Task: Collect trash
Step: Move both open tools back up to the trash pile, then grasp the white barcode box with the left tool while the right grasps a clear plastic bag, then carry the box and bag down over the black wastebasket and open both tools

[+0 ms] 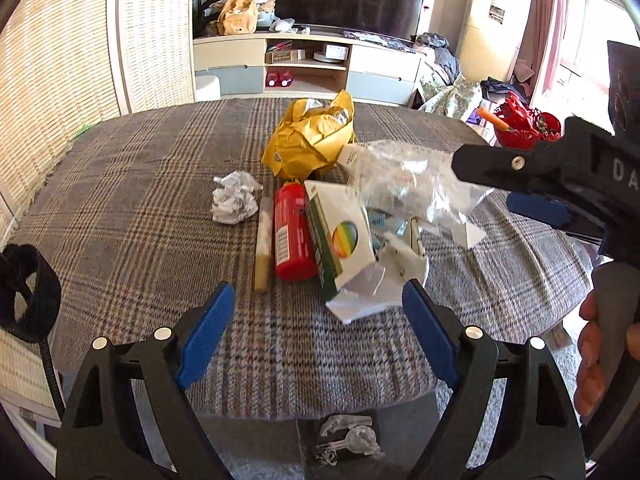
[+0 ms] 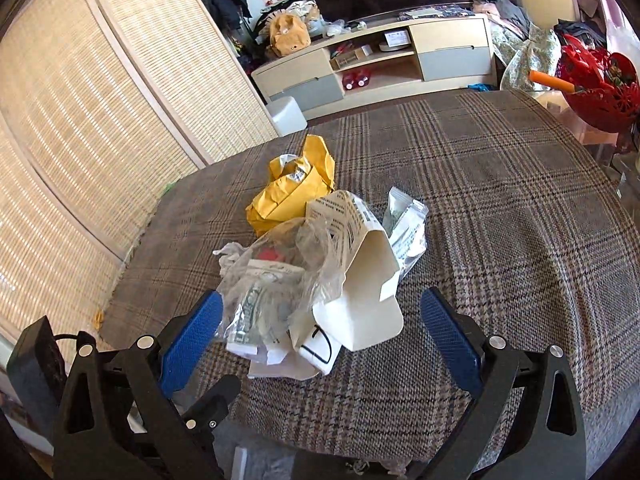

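Trash lies in a heap on the plaid-covered table (image 1: pixel 140 208): a crumpled yellow bag (image 1: pixel 308 140), a white paper ball (image 1: pixel 234 198), a red can (image 1: pixel 290 236), a pale stick (image 1: pixel 262 248), a white-and-green box (image 1: pixel 340 240), torn white cartons (image 1: pixel 396 264) and a clear plastic bag (image 1: pixel 408 180). My left gripper (image 1: pixel 318 334) is open and empty, near the table's front edge, short of the heap. My right gripper (image 2: pixel 320 336) is open, its jaws either side of the clear bag (image 2: pixel 276 280) and white carton (image 2: pixel 368 292). It shows from the side in the left wrist view (image 1: pixel 516 184).
A red basket (image 2: pixel 600 84) with an orange stick stands beyond the table at the right. A TV cabinet (image 1: pixel 308 64) and bamboo screens (image 2: pixel 80 120) are behind. Crumpled plastic (image 1: pixel 348 436) lies on the floor below the table's front edge.
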